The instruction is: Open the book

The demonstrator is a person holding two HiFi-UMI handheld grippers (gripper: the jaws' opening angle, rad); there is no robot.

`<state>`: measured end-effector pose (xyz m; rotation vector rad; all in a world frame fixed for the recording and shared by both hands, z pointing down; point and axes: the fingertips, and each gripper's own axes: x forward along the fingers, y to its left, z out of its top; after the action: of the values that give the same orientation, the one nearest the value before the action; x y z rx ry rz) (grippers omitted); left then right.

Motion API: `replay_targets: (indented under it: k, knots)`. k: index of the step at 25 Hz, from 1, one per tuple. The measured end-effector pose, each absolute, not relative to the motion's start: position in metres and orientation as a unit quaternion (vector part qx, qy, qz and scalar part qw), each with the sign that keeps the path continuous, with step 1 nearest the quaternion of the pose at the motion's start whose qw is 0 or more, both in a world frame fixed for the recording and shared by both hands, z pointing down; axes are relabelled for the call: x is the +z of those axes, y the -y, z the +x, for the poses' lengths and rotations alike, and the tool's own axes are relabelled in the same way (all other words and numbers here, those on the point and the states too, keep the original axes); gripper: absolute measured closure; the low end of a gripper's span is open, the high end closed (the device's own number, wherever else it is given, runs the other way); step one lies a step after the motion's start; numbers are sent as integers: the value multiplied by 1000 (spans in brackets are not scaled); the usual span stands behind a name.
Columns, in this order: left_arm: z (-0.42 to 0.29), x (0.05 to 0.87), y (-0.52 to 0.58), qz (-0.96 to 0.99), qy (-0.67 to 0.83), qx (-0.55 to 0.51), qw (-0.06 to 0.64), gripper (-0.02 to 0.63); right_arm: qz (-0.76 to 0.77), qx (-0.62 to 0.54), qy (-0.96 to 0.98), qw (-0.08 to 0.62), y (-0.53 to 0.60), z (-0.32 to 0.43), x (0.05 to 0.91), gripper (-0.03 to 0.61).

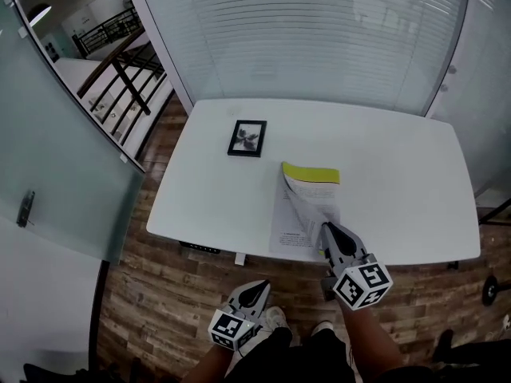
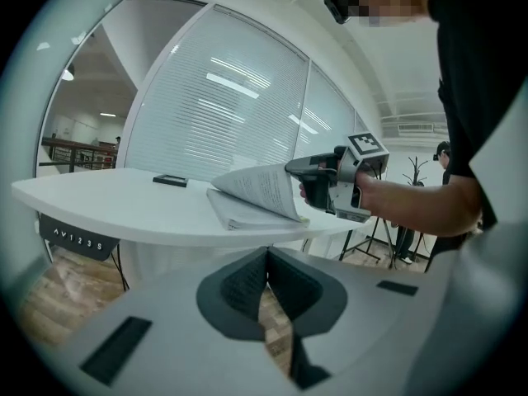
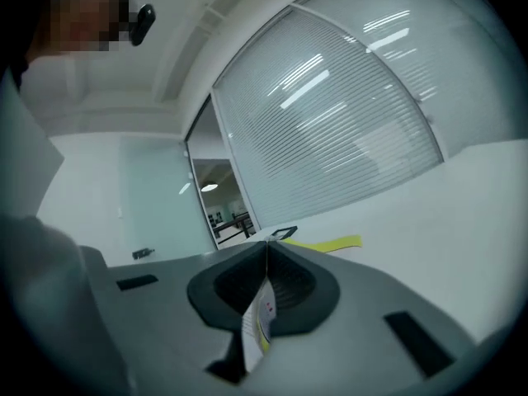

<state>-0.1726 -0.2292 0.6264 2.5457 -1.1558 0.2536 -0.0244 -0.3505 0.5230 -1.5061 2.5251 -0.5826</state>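
A: Your right hand-held gripper (image 1: 327, 231) is pinched tight on the near corner of the book's (image 1: 307, 206) cover (image 1: 302, 200), perhaps with a few leaves. Why?

B: You hold it peeled up so the book can swing open. The book lies on the counter (image 1: 383, 158), nearer you than the picture frame (image 1: 247, 138) and to its right.

A: Your left hand-held gripper (image 1: 257, 287)?

B: It's off the counter, nearer you than the frame, jaws together on nothing. No container shows.
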Motion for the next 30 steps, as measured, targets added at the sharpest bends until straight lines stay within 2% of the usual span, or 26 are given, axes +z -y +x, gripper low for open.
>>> replay_targets:
  k: [6, 20, 23, 26, 30]
  knots:
    - [-161, 625, 237, 894, 410, 96, 153, 600, -550, -251, -783, 150, 344, 30, 525, 568]
    - [-121, 627, 227, 896, 404, 93, 156, 600, -561, -372, -623, 399, 305, 147, 565, 567]
    - [-108, 623, 220, 901, 393, 102, 154, 600, -576, -369, -591, 427, 293, 173, 569, 560]
    - [-96, 616, 214, 907, 384, 105, 141, 600, -603, -380, -557, 426, 277, 194, 582, 555]
    - [-90, 613, 217, 902, 395, 100, 141, 600, -585, -445, -507, 450, 267, 201, 603, 559]
